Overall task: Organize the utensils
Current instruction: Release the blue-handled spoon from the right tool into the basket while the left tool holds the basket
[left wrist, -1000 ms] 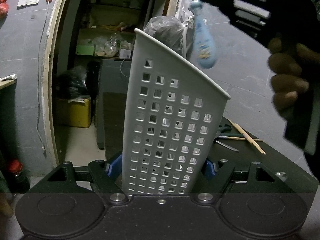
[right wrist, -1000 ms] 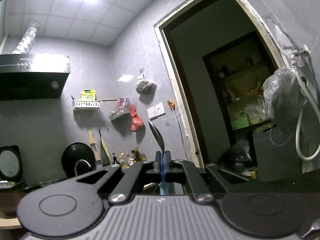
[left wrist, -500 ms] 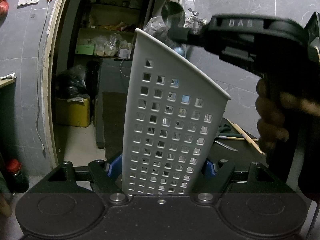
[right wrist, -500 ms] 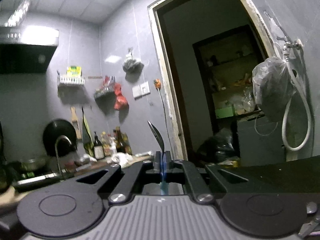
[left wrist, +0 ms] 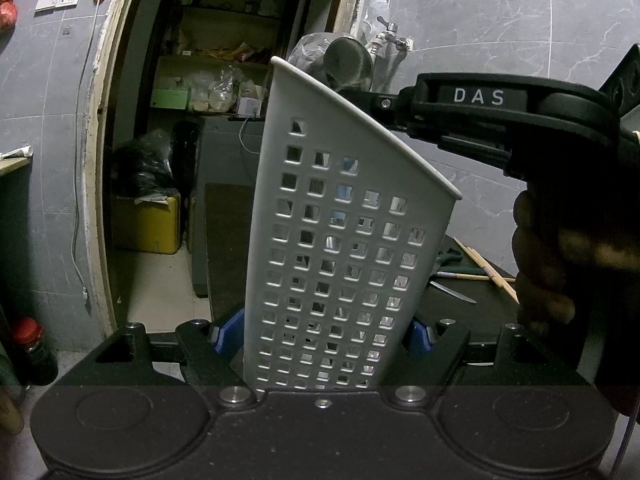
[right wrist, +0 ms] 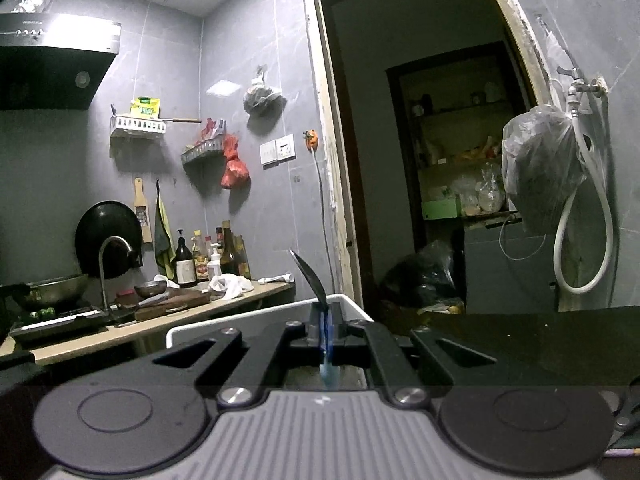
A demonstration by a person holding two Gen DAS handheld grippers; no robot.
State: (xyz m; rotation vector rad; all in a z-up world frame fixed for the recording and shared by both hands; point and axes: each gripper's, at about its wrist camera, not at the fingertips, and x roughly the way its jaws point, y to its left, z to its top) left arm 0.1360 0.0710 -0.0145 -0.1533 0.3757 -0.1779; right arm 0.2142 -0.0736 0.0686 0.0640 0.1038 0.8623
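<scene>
L gripper (left wrist: pixel 324 332) clamps white perforated holder (left wrist: pixel 340 248), centre-near. R gripper (right wrist: pixel 326 334) pinches spoon (left wrist: pixel 347 62) at holder's far rim, handle inside. Step: insertion. Next, likely: let go, clear right.

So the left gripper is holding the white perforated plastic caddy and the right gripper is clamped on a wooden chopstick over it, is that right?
Not quite. The right gripper is clamped on a metal spoon with a pale blue handle, not a chopstick; the right wrist view shows it. The wooden chopsticks lie on the dark table. The left gripper does hold the white perforated plastic caddy.
</scene>
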